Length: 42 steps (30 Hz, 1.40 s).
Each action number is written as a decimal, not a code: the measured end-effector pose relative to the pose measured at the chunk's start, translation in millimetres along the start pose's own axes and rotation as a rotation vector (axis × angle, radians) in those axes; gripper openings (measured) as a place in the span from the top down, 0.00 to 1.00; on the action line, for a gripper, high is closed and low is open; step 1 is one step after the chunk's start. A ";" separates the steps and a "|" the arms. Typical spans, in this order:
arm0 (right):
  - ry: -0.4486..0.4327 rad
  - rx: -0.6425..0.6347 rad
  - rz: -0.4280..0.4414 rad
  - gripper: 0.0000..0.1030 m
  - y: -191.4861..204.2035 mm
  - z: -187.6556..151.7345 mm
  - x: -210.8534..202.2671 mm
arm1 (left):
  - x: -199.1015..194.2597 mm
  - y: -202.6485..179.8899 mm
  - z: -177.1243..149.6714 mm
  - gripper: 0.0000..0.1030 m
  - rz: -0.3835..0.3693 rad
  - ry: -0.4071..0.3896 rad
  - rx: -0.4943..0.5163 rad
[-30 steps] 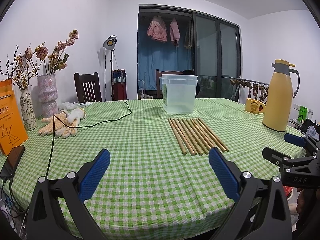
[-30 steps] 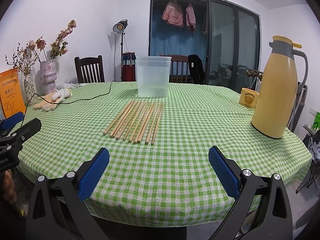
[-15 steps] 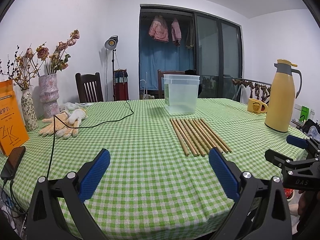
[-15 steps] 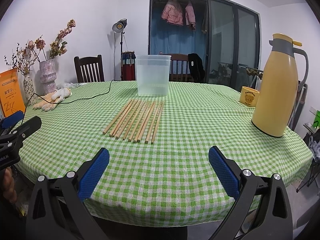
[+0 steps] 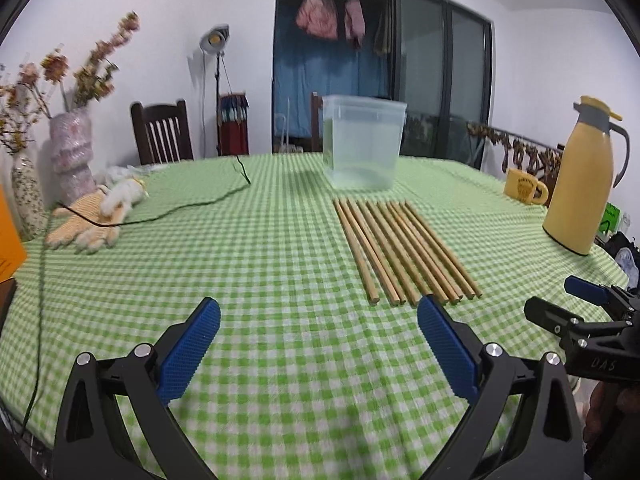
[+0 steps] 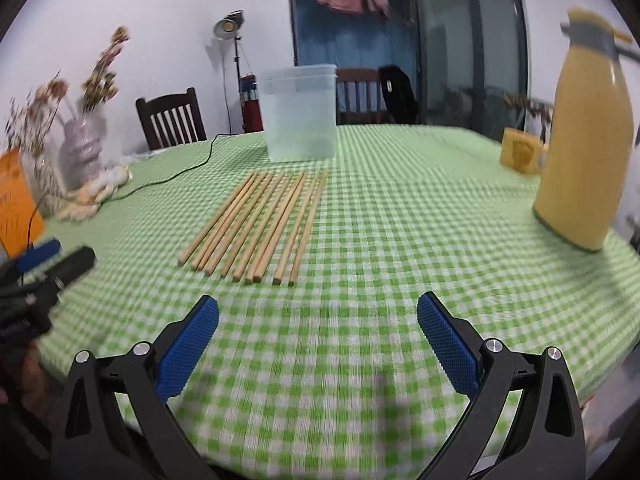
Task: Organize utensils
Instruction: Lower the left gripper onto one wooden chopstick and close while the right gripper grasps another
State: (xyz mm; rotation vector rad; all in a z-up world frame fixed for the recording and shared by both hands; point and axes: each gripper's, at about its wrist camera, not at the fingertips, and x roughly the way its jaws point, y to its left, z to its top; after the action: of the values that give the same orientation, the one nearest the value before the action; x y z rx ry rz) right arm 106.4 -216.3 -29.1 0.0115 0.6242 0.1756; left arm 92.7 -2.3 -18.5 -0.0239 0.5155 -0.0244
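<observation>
Both grippers are positioned above the near edge of the counter (image 5: 280, 264), which is covered with a green-and-white checked cloth. The left gripper (image 5: 318, 344) has its blue-padded jaws spread wide and holds nothing. The right gripper (image 6: 318, 342) is likewise wide open and empty. Each gripper also appears at the margin of the other camera's view, confirming that the two sit side by side at the counter edge.

The task items are the light-brown wooden chopsticks (image 5: 404, 250), laid in a single flat row, roughly parallel and mostly touching along their lengths. In the right wrist view, two sticks at the right of the row sit slightly apart from the rest. The row lies between the grippers and the translucent square plastic container (image 5: 362, 142), which stands upright and open-topped just beyond the far ends of the sticks. No stick is in the container.

Judged from this layout, the step in hand is the approach to the first pick; no part of the sorting is done. The next move calls for advancing one gripper to the near ends of the row, lowering it, and narrowing the jaws around one stick or pair. The sticks are thin and lie flat and close together, so isolating a single stick is the likely difficulty.

The tall yellow thermos jug (image 6: 584, 136) stands well to the right, clear of the approach path.
</observation>
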 end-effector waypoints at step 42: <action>0.173 -0.130 0.058 0.94 21.7 18.9 65.4 | 116.2 -31.5 21.7 0.88 -0.096 0.392 0.146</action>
State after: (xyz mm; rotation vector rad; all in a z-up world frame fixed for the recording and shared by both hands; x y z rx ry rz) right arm 166.1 -183.2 -50.3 -0.1122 0.7846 0.2753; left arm 204.0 -36.8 -55.9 0.1004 0.9028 -0.1627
